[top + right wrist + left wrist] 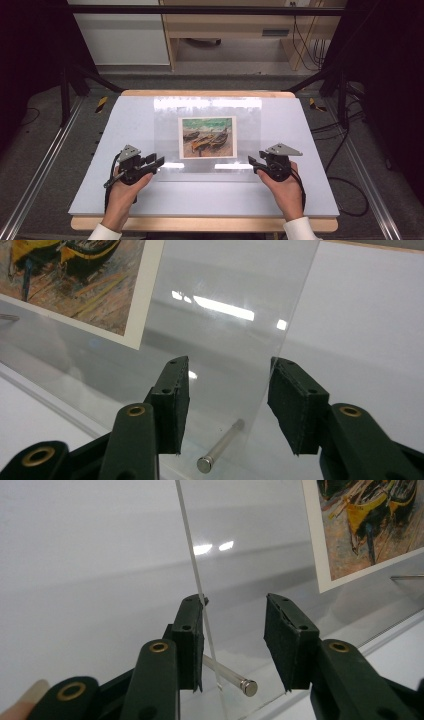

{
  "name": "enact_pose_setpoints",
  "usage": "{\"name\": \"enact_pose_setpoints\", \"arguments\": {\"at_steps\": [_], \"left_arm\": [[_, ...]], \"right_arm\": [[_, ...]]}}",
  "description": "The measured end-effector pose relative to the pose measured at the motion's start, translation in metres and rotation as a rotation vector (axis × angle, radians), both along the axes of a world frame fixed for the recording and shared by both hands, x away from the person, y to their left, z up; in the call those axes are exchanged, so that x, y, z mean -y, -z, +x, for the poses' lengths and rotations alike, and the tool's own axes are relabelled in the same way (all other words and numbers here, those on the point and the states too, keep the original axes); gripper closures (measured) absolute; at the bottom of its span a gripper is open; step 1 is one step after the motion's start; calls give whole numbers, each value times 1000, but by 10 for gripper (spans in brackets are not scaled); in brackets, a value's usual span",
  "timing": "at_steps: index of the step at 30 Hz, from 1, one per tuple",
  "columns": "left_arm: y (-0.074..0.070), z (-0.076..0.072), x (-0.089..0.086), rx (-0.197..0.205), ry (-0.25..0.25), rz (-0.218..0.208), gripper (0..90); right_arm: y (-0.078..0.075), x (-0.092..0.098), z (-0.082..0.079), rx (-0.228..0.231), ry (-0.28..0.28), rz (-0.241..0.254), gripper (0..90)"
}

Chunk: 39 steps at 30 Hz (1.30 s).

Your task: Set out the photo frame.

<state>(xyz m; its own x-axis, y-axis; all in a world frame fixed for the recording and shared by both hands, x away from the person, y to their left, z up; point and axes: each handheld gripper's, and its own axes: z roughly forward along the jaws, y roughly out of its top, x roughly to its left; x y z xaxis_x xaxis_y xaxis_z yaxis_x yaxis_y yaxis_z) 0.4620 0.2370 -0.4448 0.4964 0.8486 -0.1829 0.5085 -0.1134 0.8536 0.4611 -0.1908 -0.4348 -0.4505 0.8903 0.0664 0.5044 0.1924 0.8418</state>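
Hands (122, 192), grippers (156, 163), acrylic frame (207, 107), white tabletop (125, 120)

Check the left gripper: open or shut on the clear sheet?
Open. The left gripper has a wide gap between its jaws, with the clear sheet's edge beside one jaw, not clamped.

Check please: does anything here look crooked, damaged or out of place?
Nothing stands out. The clear sheet lies flat and square on the table, the boat picture is straight, both grippers open at its near corners.
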Motion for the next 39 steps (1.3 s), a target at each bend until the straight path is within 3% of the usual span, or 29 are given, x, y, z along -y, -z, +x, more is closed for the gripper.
{"name": "enact_pose_setpoints", "arguments": {"at_steps": [17,23,24,39], "left_arm": [[1,-9,-3,-13,-3,-3,658],[2,-11,-3,0,-3,21,669],[2,-13,-1,-28,-1,-2,670],[3,-19,-1,-37,4,14,674]], "right_arm": [[1,3,-12,4,8,-12,616],[2,3,-16,6,11,-18,639],[2,3,-17,6,10,-20,643],[3,5,-24,3,5,-39,682]]}}
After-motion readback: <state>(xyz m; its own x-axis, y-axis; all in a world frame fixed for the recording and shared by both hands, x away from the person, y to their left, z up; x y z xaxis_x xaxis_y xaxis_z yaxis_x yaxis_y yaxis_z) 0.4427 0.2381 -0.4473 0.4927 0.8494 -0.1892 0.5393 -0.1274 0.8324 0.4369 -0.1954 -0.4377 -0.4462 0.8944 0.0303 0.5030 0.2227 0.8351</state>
